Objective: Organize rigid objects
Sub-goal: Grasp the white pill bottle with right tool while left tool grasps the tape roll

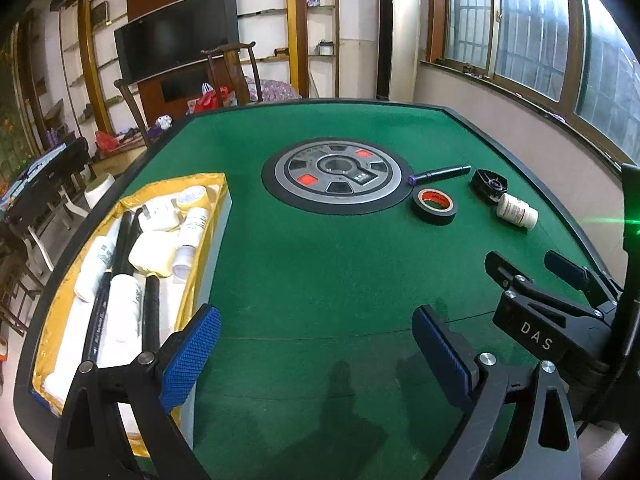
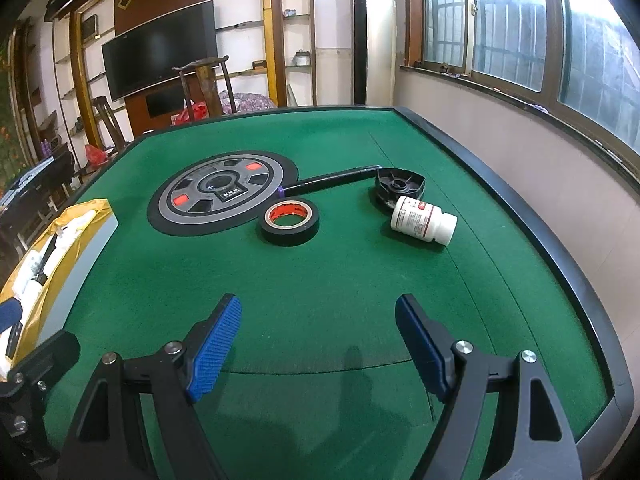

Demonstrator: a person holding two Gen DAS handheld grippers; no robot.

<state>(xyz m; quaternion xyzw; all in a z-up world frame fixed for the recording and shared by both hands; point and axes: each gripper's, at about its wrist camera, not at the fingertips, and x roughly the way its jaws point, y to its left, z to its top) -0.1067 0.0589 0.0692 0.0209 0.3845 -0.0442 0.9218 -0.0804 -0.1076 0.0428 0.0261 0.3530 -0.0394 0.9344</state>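
On the green table lie a black tape roll (image 2: 290,222) with a red core, a white pill bottle (image 2: 423,220) on its side, a black round lid-like part (image 2: 400,188) and a black pen (image 2: 332,180) with a purple end. They also show in the left wrist view: tape roll (image 1: 434,206), bottle (image 1: 517,211), black part (image 1: 489,185), pen (image 1: 440,174). A yellow-lined box (image 1: 208,200) at the left holds several white bottles and black pens. My left gripper (image 1: 316,350) is open and empty beside the box. My right gripper (image 2: 320,344) is open and empty, well short of the tape roll.
A round grey control panel (image 1: 338,174) with red buttons sits in the table's middle. The table has a raised dark rim (image 2: 520,208). Chairs, a television and shelves stand beyond the far edge; windows are at the right.
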